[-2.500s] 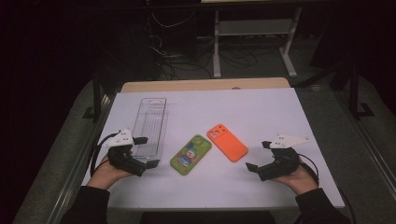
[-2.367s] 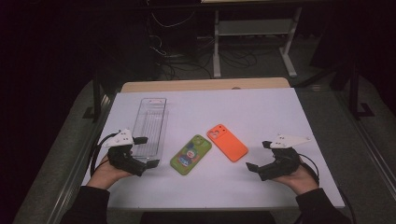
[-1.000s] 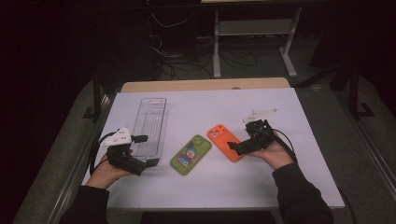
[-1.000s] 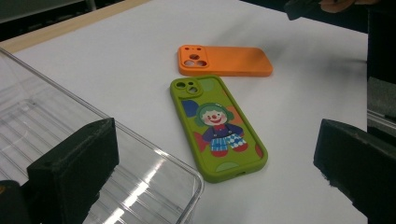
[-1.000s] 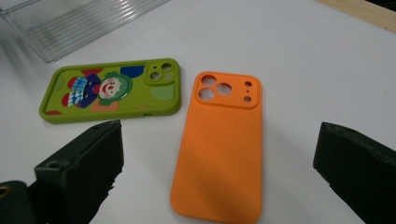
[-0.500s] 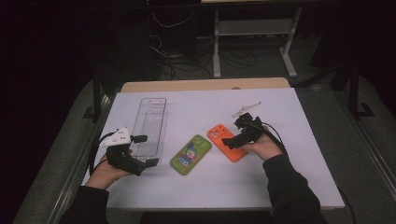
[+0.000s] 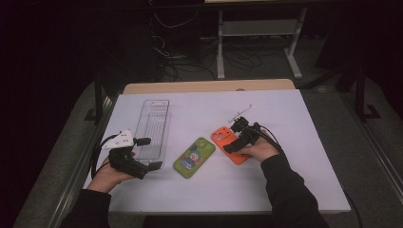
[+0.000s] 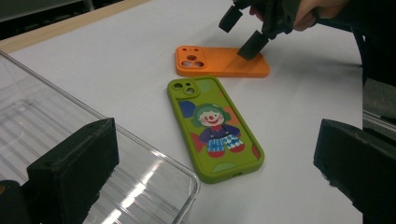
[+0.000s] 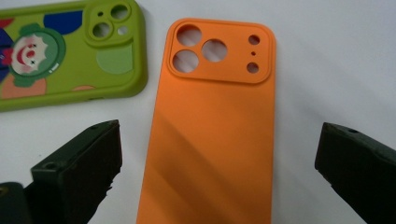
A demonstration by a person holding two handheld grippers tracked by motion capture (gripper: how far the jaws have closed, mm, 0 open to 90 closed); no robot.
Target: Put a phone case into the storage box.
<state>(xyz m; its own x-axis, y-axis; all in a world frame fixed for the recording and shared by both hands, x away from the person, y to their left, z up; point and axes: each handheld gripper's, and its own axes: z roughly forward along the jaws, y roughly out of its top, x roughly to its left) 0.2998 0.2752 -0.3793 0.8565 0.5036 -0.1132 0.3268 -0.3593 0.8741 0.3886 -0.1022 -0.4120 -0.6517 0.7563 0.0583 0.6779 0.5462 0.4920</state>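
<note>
Dark long sleeves [image 7: 289,190] on both forearms; black two-jaw left gripper [image 7: 142,154] with pale three-cornered plate and black cable; right gripper [image 7: 235,136] black, cabled

The right gripper [image 7: 236,138] sits just right of the high view's centre, jaws spread wide and angled down-left, its forearm rising from the lower right. The left gripper [image 7: 147,154] rests at lower left, jaws apart.

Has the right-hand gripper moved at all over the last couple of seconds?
Yes. The right gripper went left and forward from the table's right side to hover, open, over the flat orange phone case.
</note>
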